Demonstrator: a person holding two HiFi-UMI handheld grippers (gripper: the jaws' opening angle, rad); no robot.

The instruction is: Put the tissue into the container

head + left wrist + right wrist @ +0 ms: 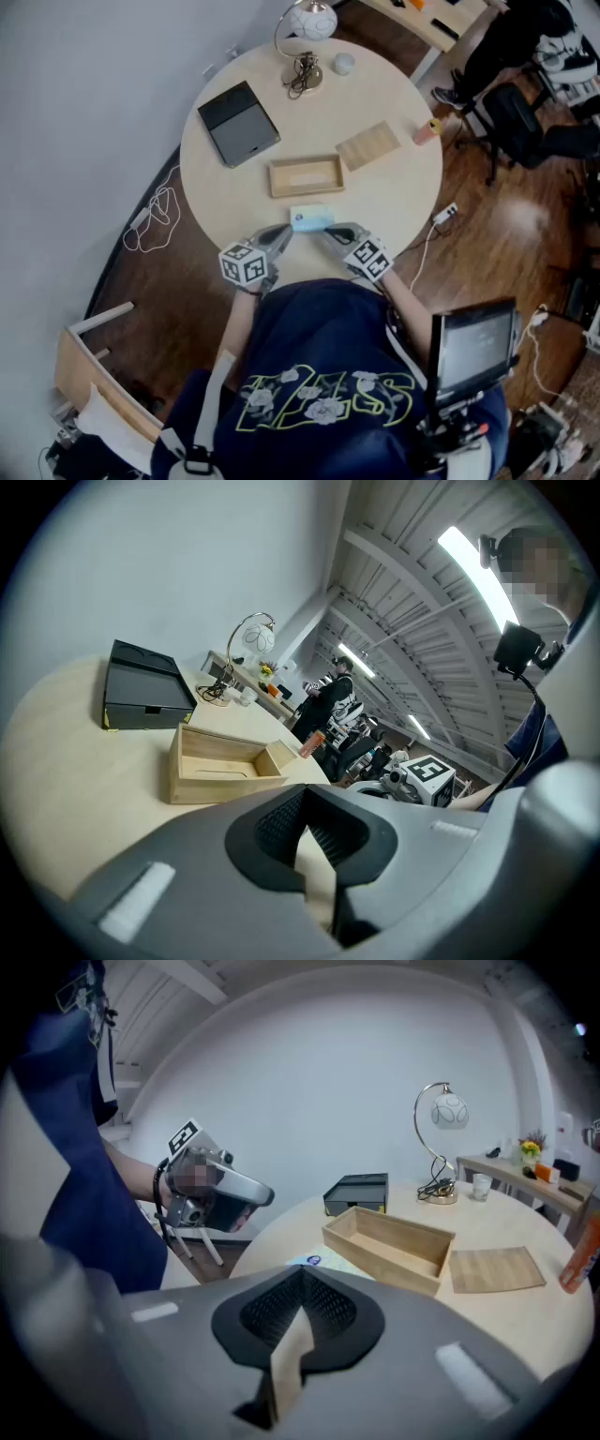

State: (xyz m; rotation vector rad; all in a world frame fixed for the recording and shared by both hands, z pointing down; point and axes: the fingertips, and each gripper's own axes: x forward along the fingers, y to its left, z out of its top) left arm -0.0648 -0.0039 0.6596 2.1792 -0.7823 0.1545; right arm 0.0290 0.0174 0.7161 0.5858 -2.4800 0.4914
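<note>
Fingers clenched empty on left gripper (279,232) and right gripper (334,230), flanking the tissue pack (311,218) at the table's (394,192) near edge, container (307,192) just beyond. Lining up a grab, I guess.

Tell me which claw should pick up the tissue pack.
Right, likely. The tissue pack lies just ahead of the right claw in its own view, while the left claw points at the wooden container instead. Right is shut and must open first.
</note>
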